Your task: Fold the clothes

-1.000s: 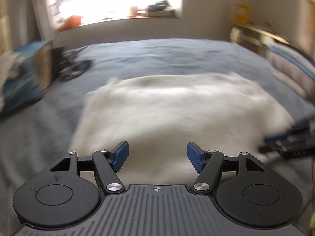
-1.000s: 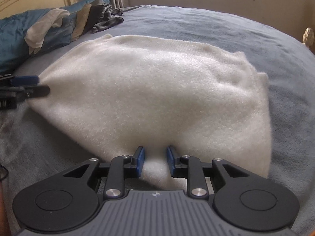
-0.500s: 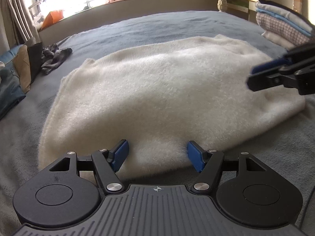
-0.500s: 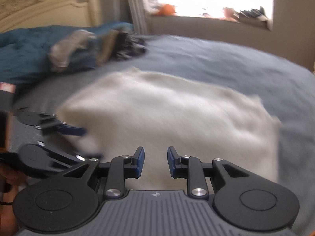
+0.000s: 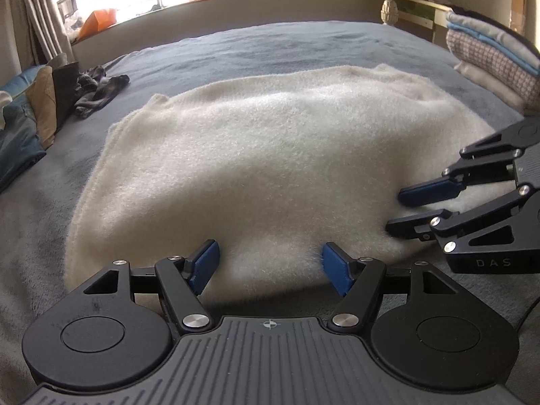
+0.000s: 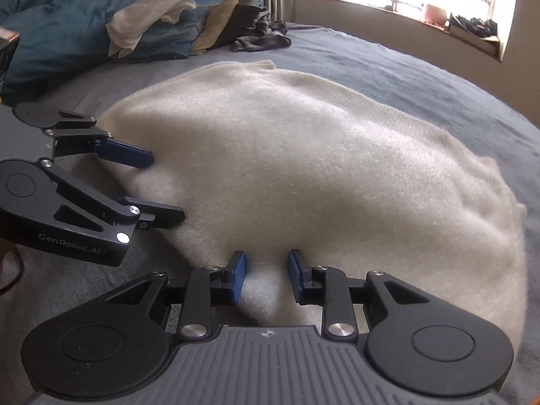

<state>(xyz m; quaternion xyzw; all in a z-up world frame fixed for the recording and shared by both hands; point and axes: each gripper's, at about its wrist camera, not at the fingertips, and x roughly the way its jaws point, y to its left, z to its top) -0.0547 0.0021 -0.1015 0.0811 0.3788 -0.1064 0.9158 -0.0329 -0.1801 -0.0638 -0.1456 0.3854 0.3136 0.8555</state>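
A fluffy cream garment [image 5: 270,155] lies spread flat on the grey bedcover [image 5: 270,47]. My left gripper [image 5: 270,266] stands wide open at the garment's near edge, with fabric between its blue pads [image 5: 202,266] but not pinched. Close on its right, my right gripper [image 5: 396,211] straddles the same edge, one finger over the fabric and one low beside it. In the right wrist view the garment [image 6: 320,168] fills the middle. There my right gripper [image 6: 266,275] is open by a narrow gap over the near edge, and the left gripper [image 6: 165,189] is at the left.
A heap of unfolded clothes and a blue duvet [image 6: 84,33] lies at the bed's left, with dark garments [image 5: 101,91] beside it. A stack of folded clothes [image 5: 489,57] sits at the right edge. A windowsill [image 5: 202,0] runs along the far wall.
The right gripper has swung in toward the left one and sunk from above the garment to its near edge. The left gripper stays at that edge, open as before.
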